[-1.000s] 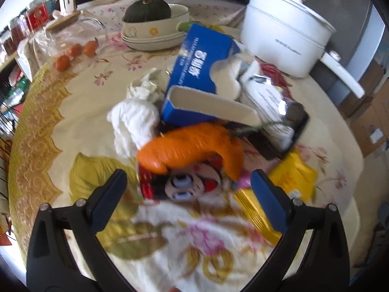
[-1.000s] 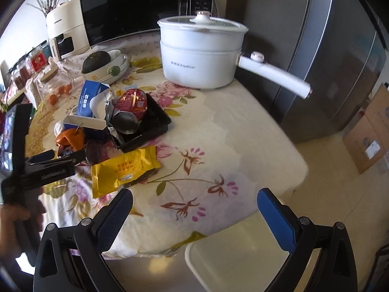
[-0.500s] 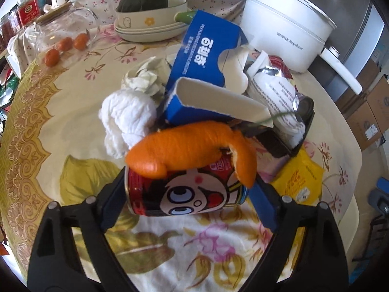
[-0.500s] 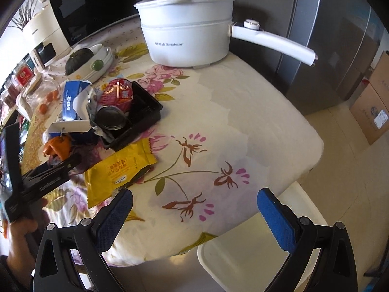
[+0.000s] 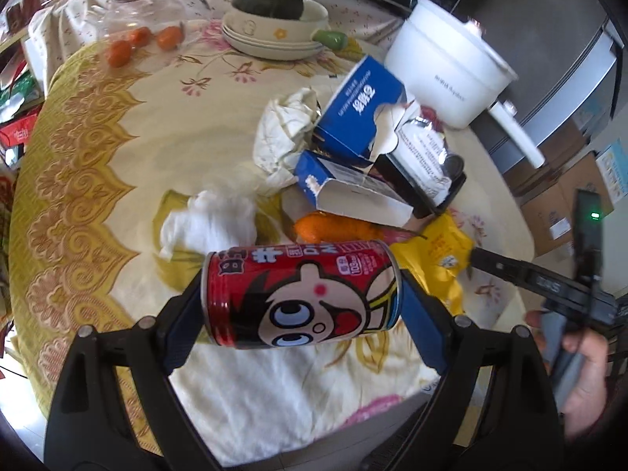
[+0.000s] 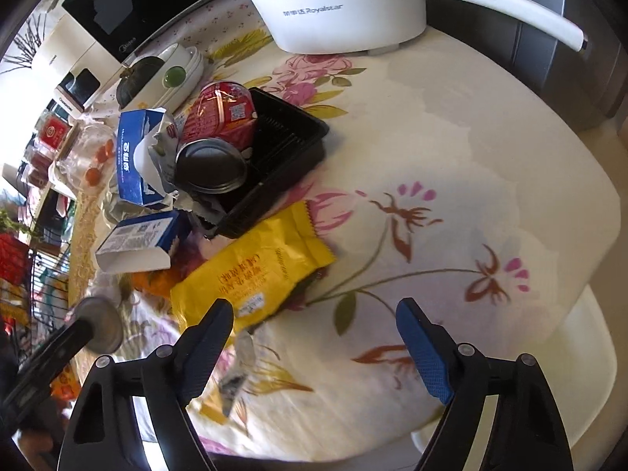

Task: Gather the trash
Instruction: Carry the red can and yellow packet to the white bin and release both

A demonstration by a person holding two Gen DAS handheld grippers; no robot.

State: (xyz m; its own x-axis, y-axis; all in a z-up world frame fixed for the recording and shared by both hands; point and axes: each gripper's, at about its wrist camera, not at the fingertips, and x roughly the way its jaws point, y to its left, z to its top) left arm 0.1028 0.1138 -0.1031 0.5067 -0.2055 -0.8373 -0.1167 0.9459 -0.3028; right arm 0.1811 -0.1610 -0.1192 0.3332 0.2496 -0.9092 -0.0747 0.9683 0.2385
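My left gripper [image 5: 300,306] is shut on a red cartoon drink can [image 5: 302,294] and holds it sideways above the table. Its silver end shows in the right wrist view [image 6: 98,324]. Behind it lie an orange peel [image 5: 333,227], a white tissue wad [image 5: 212,223], two torn blue boxes [image 5: 361,117] and a black tray [image 6: 282,149] with a red cup [image 6: 219,117]. My right gripper [image 6: 314,322] is open and empty, just in front of a yellow snack wrapper [image 6: 255,271].
A white electric pot [image 6: 337,4] with a long handle stands at the back. A bowl stack with a dark squash [image 5: 271,0] and a glass jar [image 5: 145,15] stand far left. The table edge [image 6: 588,235] drops off at the right. A white stool [image 6: 581,373] sits below.
My left gripper closed on the red can and lifted it off the table; the orange peel slid off it. My right gripper moved in toward the yellow wrapper.
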